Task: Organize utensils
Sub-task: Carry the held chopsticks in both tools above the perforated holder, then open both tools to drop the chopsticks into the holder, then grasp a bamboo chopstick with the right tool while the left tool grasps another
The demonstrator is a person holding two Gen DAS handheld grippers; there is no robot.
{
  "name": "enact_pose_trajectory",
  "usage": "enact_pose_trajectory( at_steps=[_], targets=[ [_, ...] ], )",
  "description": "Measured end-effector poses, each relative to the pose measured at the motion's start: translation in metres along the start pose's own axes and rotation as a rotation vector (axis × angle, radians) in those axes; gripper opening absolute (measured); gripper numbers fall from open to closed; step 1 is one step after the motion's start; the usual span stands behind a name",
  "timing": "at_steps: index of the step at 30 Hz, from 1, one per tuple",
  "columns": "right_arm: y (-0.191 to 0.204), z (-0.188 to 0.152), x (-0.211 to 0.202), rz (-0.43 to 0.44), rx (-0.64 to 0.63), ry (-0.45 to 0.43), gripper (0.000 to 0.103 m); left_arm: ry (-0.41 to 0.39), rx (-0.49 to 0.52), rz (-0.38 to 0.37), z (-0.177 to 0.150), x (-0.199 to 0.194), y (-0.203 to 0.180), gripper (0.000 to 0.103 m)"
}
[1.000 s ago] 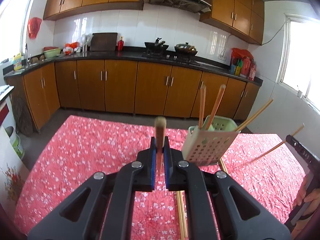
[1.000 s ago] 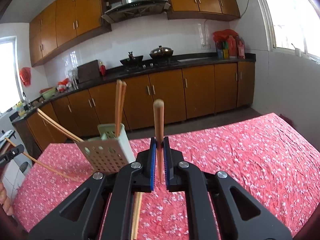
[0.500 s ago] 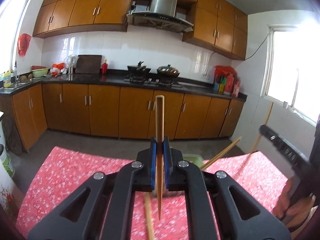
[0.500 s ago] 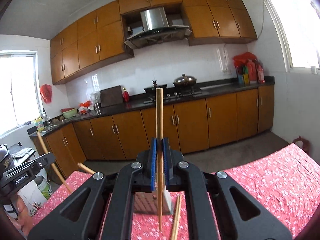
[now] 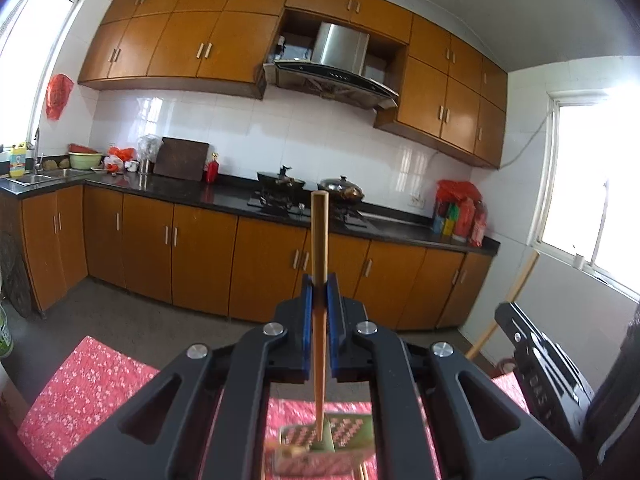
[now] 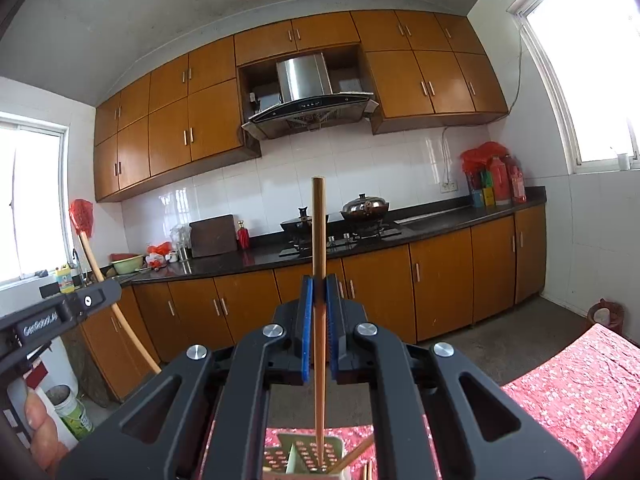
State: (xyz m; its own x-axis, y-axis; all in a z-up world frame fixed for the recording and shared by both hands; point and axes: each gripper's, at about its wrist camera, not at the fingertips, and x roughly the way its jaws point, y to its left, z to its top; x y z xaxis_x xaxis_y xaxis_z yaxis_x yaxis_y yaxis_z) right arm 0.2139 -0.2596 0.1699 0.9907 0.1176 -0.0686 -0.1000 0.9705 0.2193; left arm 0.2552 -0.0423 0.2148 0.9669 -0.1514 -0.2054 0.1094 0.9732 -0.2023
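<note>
My left gripper is shut on a wooden chopstick held upright, its lower tip over the pale green perforated utensil holder below. My right gripper is shut on another chopstick, also upright, its lower tip inside the same holder. The holder stands on the red floral tablecloth and holds other chopsticks. Each gripper shows at the edge of the other's view, the right gripper at the right and the left gripper at the left.
Wooden kitchen cabinets, a black counter with a stove and pots lie beyond the table. The tablecloth's far edge shows at the right. A loose chopstick end lies beside the holder.
Both grippers have risen and tilted upward over the holder, so the chopsticks now hang upright with their lower tips at its opening. The holder moved to the bottom of both views.
</note>
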Motion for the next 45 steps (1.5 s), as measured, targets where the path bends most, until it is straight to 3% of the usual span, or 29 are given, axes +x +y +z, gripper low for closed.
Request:
enact_pose_trajectory(
  at_steps=[5,9,10,14,23,27,31,33,36,41,45],
  targets=[
    [-0.004,-0.029,0.015,0.001,-0.011,0.049,0.007,0.027,-0.018,-0.001,-0.019,0.023,0.011,0.008],
    [-0.008,-0.044,0.021,0.002,-0.004,0.115,0.008,0.11,-0.009,0.008,-0.042,0.04,0.015,0.008],
    [-0.01,-0.046,0.02,0.002,-0.003,0.129,0.011,0.121,-0.006,0.011,-0.045,0.04,0.017,0.009],
    [-0.013,-0.043,0.008,-0.013,-0.001,0.124,0.041,0.134,-0.006,0.029,-0.05,0.033,0.027,0.014],
    [-0.036,-0.04,-0.033,-0.072,0.026,0.147,0.041,0.138,-0.005,0.109,-0.057,-0.013,0.055,0.024],
    [-0.053,-0.07,-0.048,-0.107,0.048,0.247,0.041,0.196,0.0,0.156,-0.088,-0.035,0.08,0.027],
    [-0.068,-0.134,-0.037,-0.101,0.055,0.486,0.04,0.313,0.025,0.179,-0.139,-0.038,0.103,0.027],
    [-0.071,-0.171,-0.027,-0.071,0.067,0.623,0.031,0.389,0.038,0.177,-0.171,-0.035,0.112,0.027],
    [-0.068,-0.208,-0.02,-0.033,0.082,0.742,0.022,0.488,0.043,0.164,-0.21,-0.031,0.12,0.027],
    [-0.058,-0.239,-0.013,-0.02,0.064,0.82,0.022,0.576,0.04,0.139,-0.249,-0.028,0.124,0.027],
    [-0.06,-0.248,-0.014,-0.026,0.048,0.83,0.022,0.616,0.049,0.127,-0.268,-0.026,0.123,0.027]
  ],
)
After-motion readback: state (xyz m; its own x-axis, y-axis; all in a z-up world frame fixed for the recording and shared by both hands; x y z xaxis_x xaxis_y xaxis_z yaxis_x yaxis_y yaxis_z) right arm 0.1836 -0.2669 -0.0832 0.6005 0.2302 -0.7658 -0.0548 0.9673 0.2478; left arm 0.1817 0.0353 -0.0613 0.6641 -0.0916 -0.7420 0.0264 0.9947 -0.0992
